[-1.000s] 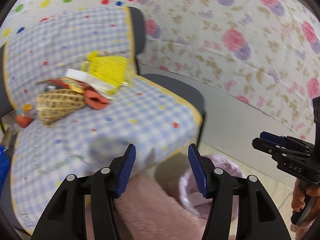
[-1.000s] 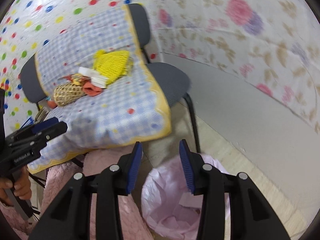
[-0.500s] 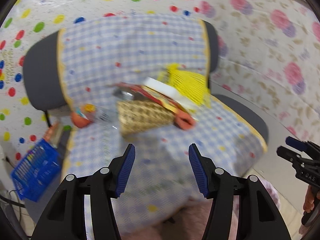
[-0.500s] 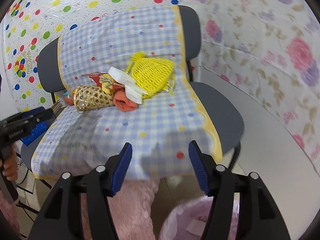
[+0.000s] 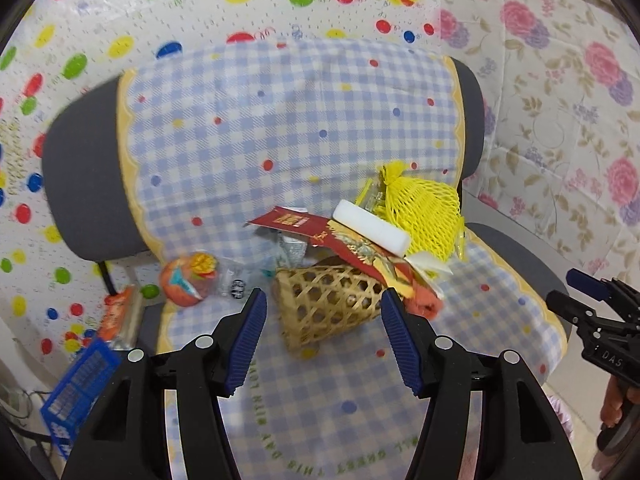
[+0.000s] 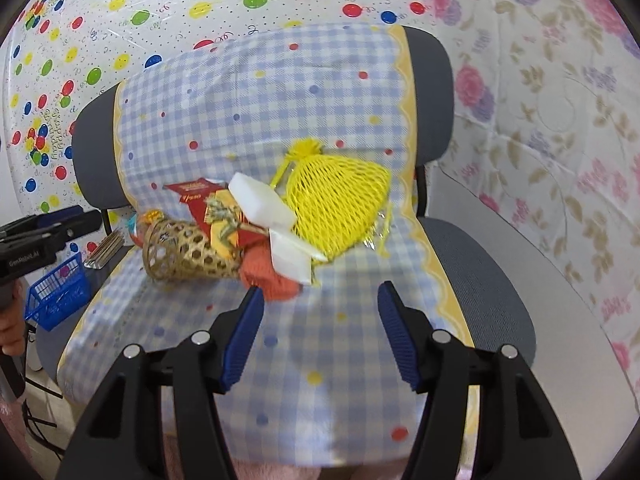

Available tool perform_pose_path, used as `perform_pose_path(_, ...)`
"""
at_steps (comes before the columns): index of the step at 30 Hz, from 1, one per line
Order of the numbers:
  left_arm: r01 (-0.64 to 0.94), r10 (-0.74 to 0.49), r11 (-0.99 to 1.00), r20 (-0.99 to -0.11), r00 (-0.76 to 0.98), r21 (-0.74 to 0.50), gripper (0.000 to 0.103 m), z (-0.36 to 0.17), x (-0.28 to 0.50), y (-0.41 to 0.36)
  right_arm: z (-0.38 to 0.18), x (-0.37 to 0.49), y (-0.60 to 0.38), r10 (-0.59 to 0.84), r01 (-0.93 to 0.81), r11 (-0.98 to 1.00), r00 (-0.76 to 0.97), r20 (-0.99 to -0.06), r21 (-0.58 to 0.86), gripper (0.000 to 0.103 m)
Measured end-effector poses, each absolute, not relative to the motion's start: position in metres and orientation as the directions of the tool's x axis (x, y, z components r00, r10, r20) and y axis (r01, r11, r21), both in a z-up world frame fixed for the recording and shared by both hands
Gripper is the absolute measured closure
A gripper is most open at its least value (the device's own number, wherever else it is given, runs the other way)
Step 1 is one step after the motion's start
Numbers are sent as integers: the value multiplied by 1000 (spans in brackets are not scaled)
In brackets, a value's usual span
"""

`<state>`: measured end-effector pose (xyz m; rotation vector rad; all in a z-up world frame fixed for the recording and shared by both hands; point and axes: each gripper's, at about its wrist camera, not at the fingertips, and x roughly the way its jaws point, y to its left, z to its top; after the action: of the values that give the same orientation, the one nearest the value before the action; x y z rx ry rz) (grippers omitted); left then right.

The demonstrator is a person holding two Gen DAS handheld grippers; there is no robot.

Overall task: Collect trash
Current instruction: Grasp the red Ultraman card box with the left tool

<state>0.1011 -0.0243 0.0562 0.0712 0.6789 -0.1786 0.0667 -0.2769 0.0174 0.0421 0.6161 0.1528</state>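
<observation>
Woven basket (image 5: pixel 326 306) lies on its side mid-seat on the chair (image 5: pixel 516 256), just ahead of the wide-open, empty left claw (image 5: pixel 322 338). The right claw (image 6: pixel 320 334), also open and empty, is nearer the yellow net bag (image 6: pixel 336 210).

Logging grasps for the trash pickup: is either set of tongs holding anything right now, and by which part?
Nothing is held. The left tongs are open in front of the woven bamboo basket; the right tongs are open over the chair cover, short of the pile.

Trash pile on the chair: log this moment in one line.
left tool: open, empty | right tool: open, empty | trash pile: on chair seat, untouched | woven basket: between left tool's fingers
</observation>
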Motion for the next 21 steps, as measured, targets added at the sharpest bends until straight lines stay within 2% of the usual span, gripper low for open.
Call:
perform_pose_path(4,185,-164,982,-649,743,-36,42,43,132,-28,19,93,-273,154,-135,988,813,-562,76,45)
perform_pose_path(6,175,-174,982,-654,736,-64,44,36,147,-30,18,103,-271,148,-131,989,815,-560,71,53)
perform_pose_path(8,172,-185,981,-661,727,-86,45,31,159,-31,16,115,-271,151,-133,988,813,-562,73,57)
perform_pose_path(14,179,-225,974,-700,677,-140,48,7,203,-41,8,144,-273,154,-131,988,807,-570,82,57)
perform_pose_path(19,167,-250,968,-732,633,-187,55,-11,230,-47,2,153,-279,151,-117,989,803,-576,95,57)
perform_pose_path(21,160,-270,963,-740,616,-218,64,-18,237,-48,-1,155,-281,149,-113,989,800,-581,98,57)
